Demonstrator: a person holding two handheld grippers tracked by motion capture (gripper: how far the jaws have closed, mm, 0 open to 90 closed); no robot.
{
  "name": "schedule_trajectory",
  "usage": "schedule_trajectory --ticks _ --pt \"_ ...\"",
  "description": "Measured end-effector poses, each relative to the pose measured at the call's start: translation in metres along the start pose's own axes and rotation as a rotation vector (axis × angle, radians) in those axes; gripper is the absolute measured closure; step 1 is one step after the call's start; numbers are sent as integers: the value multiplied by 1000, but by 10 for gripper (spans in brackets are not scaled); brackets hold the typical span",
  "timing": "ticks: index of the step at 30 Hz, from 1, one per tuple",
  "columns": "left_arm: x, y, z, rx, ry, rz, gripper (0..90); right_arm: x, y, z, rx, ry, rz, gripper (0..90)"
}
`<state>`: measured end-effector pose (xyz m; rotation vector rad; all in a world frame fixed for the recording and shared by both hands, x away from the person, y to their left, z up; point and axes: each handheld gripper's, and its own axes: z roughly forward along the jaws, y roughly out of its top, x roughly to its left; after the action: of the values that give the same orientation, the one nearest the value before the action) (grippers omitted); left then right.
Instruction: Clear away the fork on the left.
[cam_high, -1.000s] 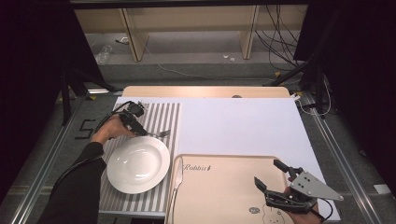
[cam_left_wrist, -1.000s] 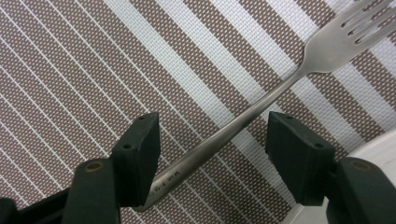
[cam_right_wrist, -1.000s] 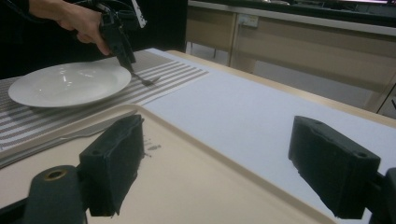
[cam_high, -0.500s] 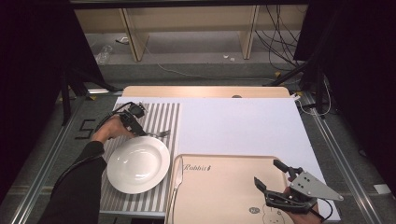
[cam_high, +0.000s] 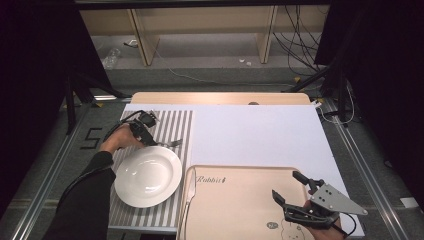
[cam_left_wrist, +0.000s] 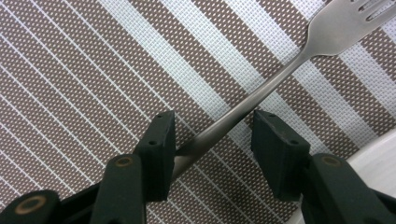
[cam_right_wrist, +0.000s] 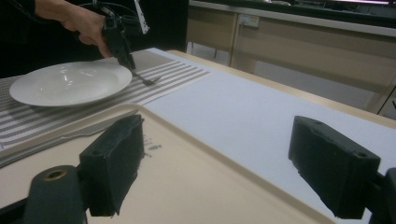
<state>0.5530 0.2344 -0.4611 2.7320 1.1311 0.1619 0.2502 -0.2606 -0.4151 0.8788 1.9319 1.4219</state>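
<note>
Left gripper view: jaws of left gripper (cam_left_wrist: 212, 149) half-open, just closing, astride fork (cam_left_wrist: 261, 88) handle, no squeeze yet. Best centre handle, close squarely, lift level.

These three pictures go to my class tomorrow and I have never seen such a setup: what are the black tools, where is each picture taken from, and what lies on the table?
A person holds a two-jaw tool in each hand. The high view looks down on the table; the other two come from cameras riding on each tool, looking along its black jaws.

On the table lie a striped placemat, a white plate, a fork, a beige tray and a knife at the tray's left edge.

The left gripper has the fork's handle between its jaws, which have just been closing; one pad touches the handle, the other stands apart. The right gripper hangs open above the tray, holding nothing.
</note>
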Motion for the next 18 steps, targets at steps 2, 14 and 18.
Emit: schedule_trajectory --ticks 2,14,18 --pt "0 0 0 -1 -4 0 528 0 0 0 0 0 1 189" --pt "-1 2 0 8 -33 16 627 0 0 0 1 3 -2 194" --pt "-3 2 0 10 -39 35 675 0 0 0 -2 3 1 194"
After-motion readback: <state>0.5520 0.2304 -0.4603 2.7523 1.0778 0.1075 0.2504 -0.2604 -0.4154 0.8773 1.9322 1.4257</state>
